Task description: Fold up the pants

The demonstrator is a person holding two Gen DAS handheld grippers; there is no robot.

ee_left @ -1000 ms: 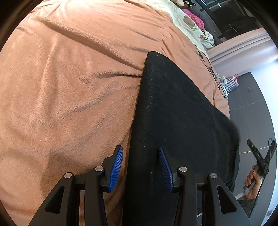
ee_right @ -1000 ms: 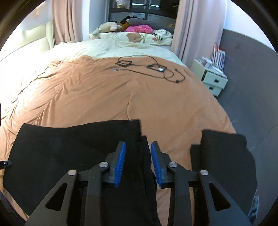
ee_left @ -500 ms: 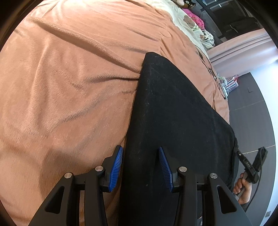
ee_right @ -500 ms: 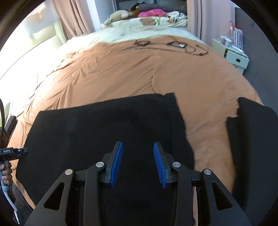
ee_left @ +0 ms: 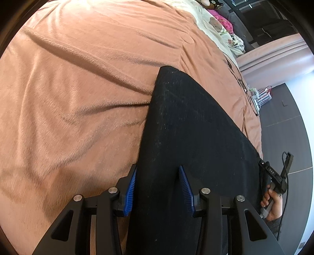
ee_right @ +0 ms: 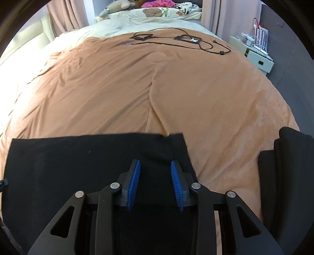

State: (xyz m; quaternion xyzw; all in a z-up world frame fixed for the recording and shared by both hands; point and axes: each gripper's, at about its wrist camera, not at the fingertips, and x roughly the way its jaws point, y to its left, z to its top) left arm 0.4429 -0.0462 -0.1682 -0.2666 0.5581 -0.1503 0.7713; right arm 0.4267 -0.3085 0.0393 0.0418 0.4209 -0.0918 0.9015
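Black pants [ee_left: 192, 137] lie flat on a peach blanket [ee_left: 78, 88]. My left gripper [ee_left: 158, 170] hovers low over their left edge. Its jaws stand apart, the fabric fills the gap, and the blue pads do not press on it. In the right wrist view the pants [ee_right: 68, 157] stretch across the foreground. My right gripper [ee_right: 155, 162] is over their right end, where a small dark fold rises. Its jaws are closing, with cloth between them but the pads clear of it. A hand [ee_left: 274, 202] holding the right gripper's handle shows at the pants' far end.
A folded pile of black clothing [ee_right: 284, 166] sits at the bed's right edge. Black cables [ee_right: 182, 39] lie on the far part of the blanket [ee_right: 137, 88]. Pillows and soft toys [ee_right: 153, 11] are at the head. A white nightstand [ee_right: 255, 53] stands on the right.
My right gripper dropped and moved to the pants' right end, and its jaws narrowed. My left gripper slid onto the pants' edge, so black fabric now fills its gap instead of blanket.
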